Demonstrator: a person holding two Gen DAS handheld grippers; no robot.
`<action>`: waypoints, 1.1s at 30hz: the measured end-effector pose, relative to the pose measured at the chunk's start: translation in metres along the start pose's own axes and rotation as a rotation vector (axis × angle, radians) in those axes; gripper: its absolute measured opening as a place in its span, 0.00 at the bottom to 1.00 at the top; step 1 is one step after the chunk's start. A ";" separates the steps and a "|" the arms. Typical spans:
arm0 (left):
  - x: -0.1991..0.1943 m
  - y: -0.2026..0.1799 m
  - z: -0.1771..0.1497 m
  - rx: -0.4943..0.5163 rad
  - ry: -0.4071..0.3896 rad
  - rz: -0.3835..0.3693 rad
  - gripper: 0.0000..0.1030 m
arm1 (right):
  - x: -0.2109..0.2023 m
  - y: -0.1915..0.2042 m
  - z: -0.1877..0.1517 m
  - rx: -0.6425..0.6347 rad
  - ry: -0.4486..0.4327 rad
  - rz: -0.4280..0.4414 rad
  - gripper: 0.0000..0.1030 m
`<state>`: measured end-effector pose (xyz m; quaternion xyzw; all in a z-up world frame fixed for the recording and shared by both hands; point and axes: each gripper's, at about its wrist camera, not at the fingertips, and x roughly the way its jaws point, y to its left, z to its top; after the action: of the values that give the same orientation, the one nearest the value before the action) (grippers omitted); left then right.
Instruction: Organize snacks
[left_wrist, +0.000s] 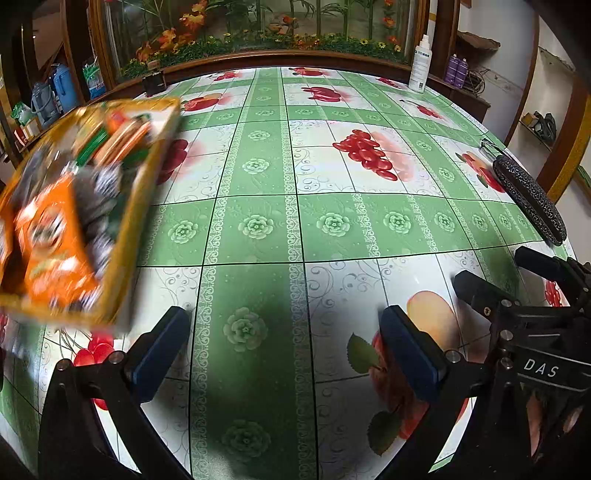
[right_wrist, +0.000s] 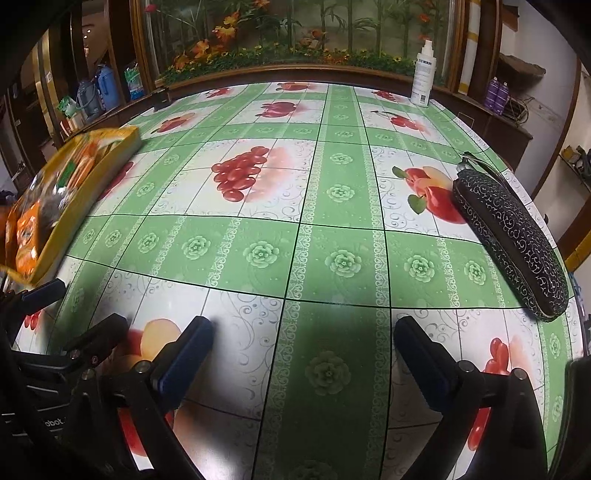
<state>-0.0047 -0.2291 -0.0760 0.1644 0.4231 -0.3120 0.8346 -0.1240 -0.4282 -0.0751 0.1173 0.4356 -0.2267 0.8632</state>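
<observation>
**Two open grippers over a patterned table, snack tray off to the left**

A table covered with a glossy tablecloth (left_wrist: 295, 229) fills both views. The cloth has green bands with pale rosettes and white squares printed with red fruit.

The left gripper (left_wrist: 288, 350) hangs above the near part of the table with its blue-padded fingers spread wide apart and nothing between them. The right gripper (right_wrist: 303, 354) is just beside it, to its right, in the same pose: fingers released, spread wide, only bare cloth showing in the gap. Each gripper appears at the edge of the other's view, and both cast dark shadows on the cloth below.

The snacks sit in a yellow tray (left_wrist: 122, 258) on the left side of the table, well apart from both grippers. The tray looks blurred. Inside it are orange snack packets (left_wrist: 51, 240) at the near end, with darker wrappers and green and orange packs further back; their labels cannot be read.

On the right side of the table lies a long black case (right_wrist: 513, 243) with a silver swirl pattern. At the far right edge of the table stands a white spray bottle (right_wrist: 423, 75). Behind the table runs a wood-framed glass cabinet (left_wrist: 258, 33) holding orange flowers and green plants.
</observation>
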 end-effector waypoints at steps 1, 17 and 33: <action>0.000 0.000 0.000 0.000 0.000 -0.001 1.00 | 0.000 0.000 0.000 0.000 0.000 0.000 0.98; 0.000 0.000 0.000 -0.002 -0.001 -0.002 1.00 | 0.000 0.001 0.000 -0.001 0.001 0.002 0.99; 0.001 0.002 0.000 -0.005 -0.003 -0.001 1.00 | -0.002 0.000 -0.002 0.003 0.004 -0.005 0.99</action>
<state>-0.0032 -0.2282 -0.0770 0.1616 0.4229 -0.3116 0.8354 -0.1271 -0.4270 -0.0745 0.1181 0.4371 -0.2293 0.8616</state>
